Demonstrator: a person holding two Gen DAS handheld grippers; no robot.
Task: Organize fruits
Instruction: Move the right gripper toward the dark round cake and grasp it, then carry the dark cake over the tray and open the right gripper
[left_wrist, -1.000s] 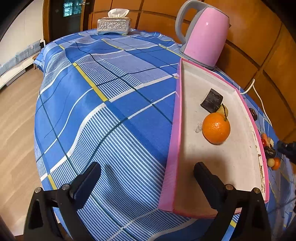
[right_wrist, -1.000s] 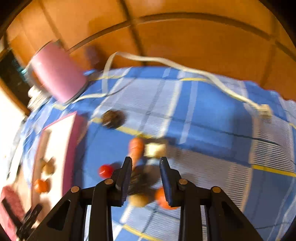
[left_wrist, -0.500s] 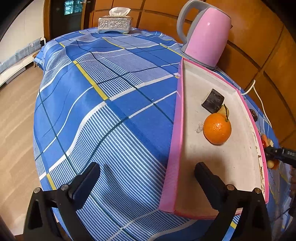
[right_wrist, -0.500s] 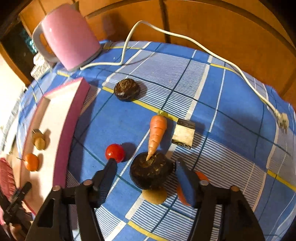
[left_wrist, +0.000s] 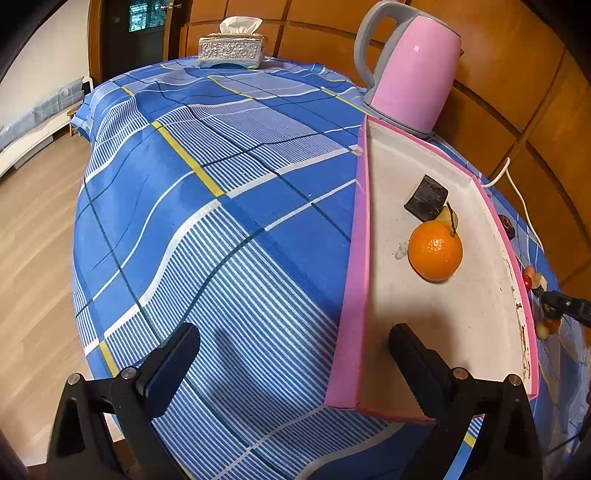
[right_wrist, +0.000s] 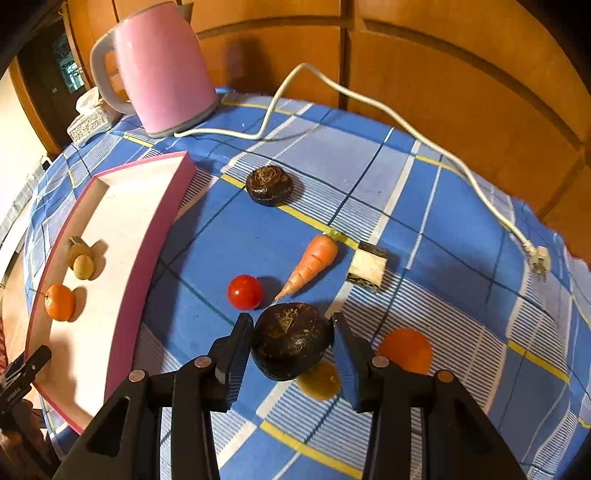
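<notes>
Right gripper (right_wrist: 293, 341) fingers (right_wrist: 236, 350) bracket a dark brown, rough round fruit (right_wrist: 291, 339) sitting on the blue plaid tablecloth (right_wrist: 424, 206); jaws are closing, fruit between them, left pad looks at or nearly on the skin, right pad just shy, can't confirm a firm clamp. Just under and behind the right finger: a yellowish round fruit (right_wrist: 319, 380), half hidden, and an orange round fruit (right_wrist: 404, 350) beside that finger. Just ahead of the left fingertip: a small red cherry tomato (right_wrist: 244, 291). Ahead of the gap: an orange carrot (right_wrist: 310, 266), tip pointing back toward the fingers, with a cream cube with dark edges (right_wrist: 367, 269) just to its right. Further ahead, a second dark brown round fruit (right_wrist: 269, 184). Left of the fingers: pink-rimmed white tray (right_wrist: 147, 236) holding a small tangerine (right_wrist: 59, 302) and a tan oval fruit (right_wrist: 83, 266). Far: pink electric kettle (right_wrist: 162, 66) with white power cord (right_wrist: 369, 99), wood-panelled wall behind. Left gripper (left_wrist: 291, 354) fingers (left_wrist: 171, 365) wide apart, nothing between, straddling the tray's near pink edge (left_wrist: 354, 295); the silver tissue box (left_wrist: 231, 51) is far ahead.
</notes>
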